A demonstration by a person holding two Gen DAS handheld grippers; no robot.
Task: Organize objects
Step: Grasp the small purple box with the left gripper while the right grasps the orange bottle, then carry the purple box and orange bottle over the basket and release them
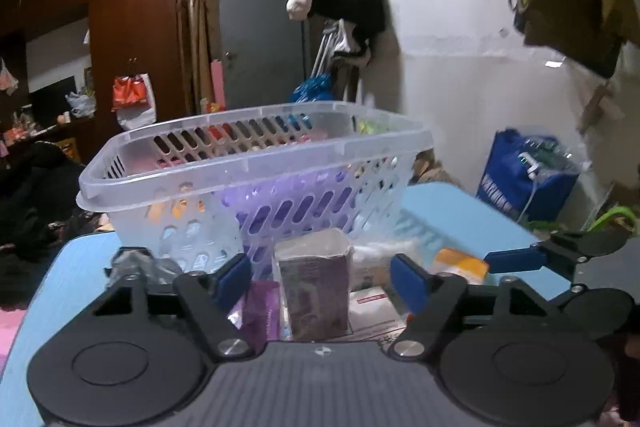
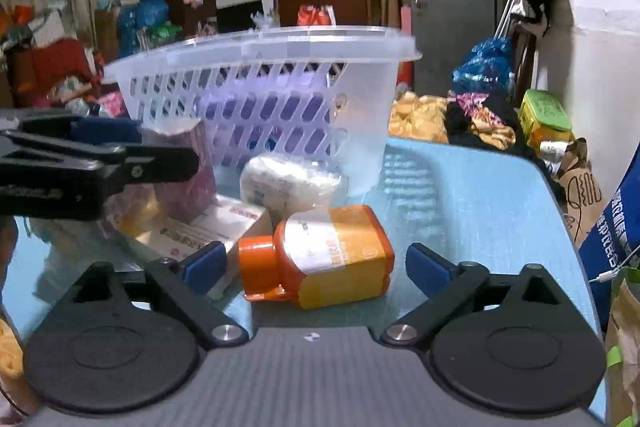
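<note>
On the blue table (image 2: 460,211): one slotted basket (image 2: 260,79), one orange bottle (image 2: 332,255) between spread right gripper (image 2: 316,267); left gripper (image 1: 320,279) spread around purple carton (image 1: 316,291).

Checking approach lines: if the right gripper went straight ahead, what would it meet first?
Likely the orange-capped yellow plastic bottle lying on its side between the open right gripper fingers; the clear slotted plastic basket stands farther back.

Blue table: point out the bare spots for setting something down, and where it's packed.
Bare blue table lies right of the basket and orange bottle, out to the far edge. A smaller strip shows left of the basket. Crowded: directly before the basket, where the purple box, white packet and flat cartons cluster.
</note>
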